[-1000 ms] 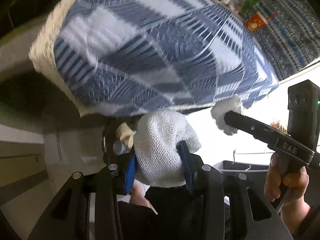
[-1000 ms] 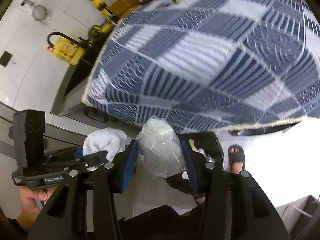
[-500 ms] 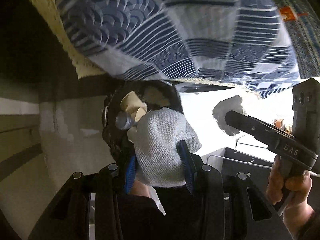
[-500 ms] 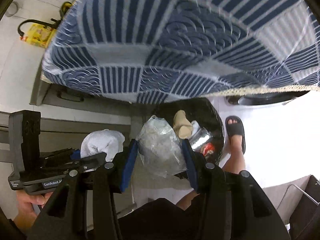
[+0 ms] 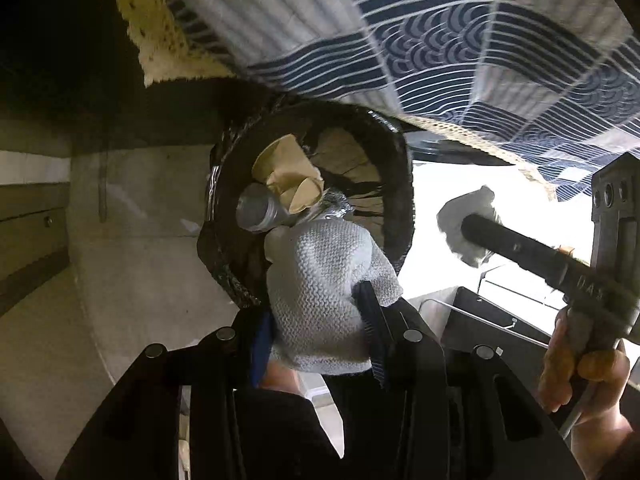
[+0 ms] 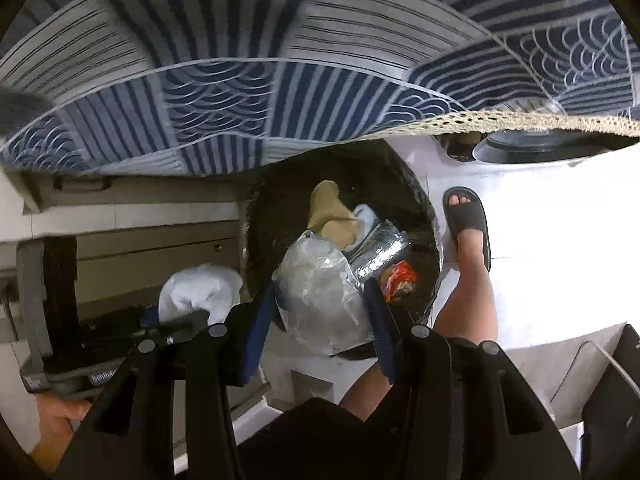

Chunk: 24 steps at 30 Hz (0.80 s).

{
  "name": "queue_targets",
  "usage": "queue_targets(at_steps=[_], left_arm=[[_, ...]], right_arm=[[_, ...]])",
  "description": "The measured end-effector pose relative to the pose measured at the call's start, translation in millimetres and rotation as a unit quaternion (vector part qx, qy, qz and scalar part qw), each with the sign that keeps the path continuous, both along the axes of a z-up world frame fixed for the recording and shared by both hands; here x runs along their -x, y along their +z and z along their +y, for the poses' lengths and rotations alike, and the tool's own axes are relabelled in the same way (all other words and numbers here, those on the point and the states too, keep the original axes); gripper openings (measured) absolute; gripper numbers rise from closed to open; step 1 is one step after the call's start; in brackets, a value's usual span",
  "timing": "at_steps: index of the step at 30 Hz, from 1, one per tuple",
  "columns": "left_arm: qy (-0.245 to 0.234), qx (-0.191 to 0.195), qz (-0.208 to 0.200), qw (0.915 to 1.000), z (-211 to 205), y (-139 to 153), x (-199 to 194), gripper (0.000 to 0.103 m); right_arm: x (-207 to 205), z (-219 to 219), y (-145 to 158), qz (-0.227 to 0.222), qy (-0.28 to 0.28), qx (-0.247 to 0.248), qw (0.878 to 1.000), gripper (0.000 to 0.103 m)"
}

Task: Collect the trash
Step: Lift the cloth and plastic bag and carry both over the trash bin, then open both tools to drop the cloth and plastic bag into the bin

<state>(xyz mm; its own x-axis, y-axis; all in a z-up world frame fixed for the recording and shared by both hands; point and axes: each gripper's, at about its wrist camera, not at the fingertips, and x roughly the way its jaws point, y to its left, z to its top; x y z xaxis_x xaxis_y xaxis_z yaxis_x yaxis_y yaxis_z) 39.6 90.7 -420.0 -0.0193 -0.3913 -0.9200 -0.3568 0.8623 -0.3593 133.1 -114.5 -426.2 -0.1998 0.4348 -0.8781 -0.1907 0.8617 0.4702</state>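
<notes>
My left gripper (image 5: 316, 320) is shut on a white crumpled paper towel (image 5: 320, 292), held just above the near rim of a round black-lined trash bin (image 5: 396, 184). The bin holds paper cups (image 5: 288, 176), a grey can (image 5: 256, 214) and foil. My right gripper (image 6: 320, 308) is shut on a crumpled clear plastic bag (image 6: 320, 292), over the same bin (image 6: 424, 208), which also holds a red wrapper (image 6: 398, 280). The right gripper with its bag (image 5: 464, 224) shows in the left wrist view; the left gripper's towel (image 6: 200, 292) shows in the right wrist view.
A blue and white patterned tablecloth (image 5: 460, 40) hangs over the bin from above. The person's sandalled foot (image 6: 468, 220) stands on the white floor right of the bin. A grey cabinet (image 6: 140, 240) is to the left. A black wire-edged box (image 5: 488, 320) sits at lower right.
Both grippers have dropped from table level down below the tablecloth edge. The bin has come into full view beneath them. Both still hold their trash.
</notes>
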Motion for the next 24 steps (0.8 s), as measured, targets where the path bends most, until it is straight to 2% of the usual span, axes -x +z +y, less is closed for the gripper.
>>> queue_targets(at_steps=[3, 7, 9, 11, 12, 24], left_arm=[[0.009, -0.001, 0.005, 0.9999, 2.7, -7.8, -2.8, 0.038], [0.016, 0.013, 0.001, 0.9998, 2.0, -6.8, -7.8, 0.044], [0.013, 0.015, -0.003, 0.9998, 0.0, -3.6, -9.2, 0.049], [0.009, 0.01, -0.006, 0.9999, -2.4, -0.7, -10.2, 0.057], [0.008, 0.008, -0.007, 0.9999, -2.8, 1.2, -10.5, 0.061], [0.002, 0.002, -0.01, 0.9999, -7.1, 11.9, 2.3, 0.061]], right_arm=[[-4.7, -1.1, -9.1, 0.012, -0.015, -0.005, 1.0, 0.047], [-9.8, -1.7, -6.5, 0.01, -0.031, -0.032, 0.999, 0.05], [-10.5, -2.3, -2.7, 0.007, -0.038, -0.047, 0.998, 0.061], [-10.4, -1.2, 1.1, 0.005, -0.041, -0.054, 0.998, 0.062], [-10.0, -1.7, 2.9, 0.002, -0.042, -0.054, 0.998, 0.066], [1.5, -7.5, 13.6, 0.007, -0.043, -0.051, 0.998, 0.068]])
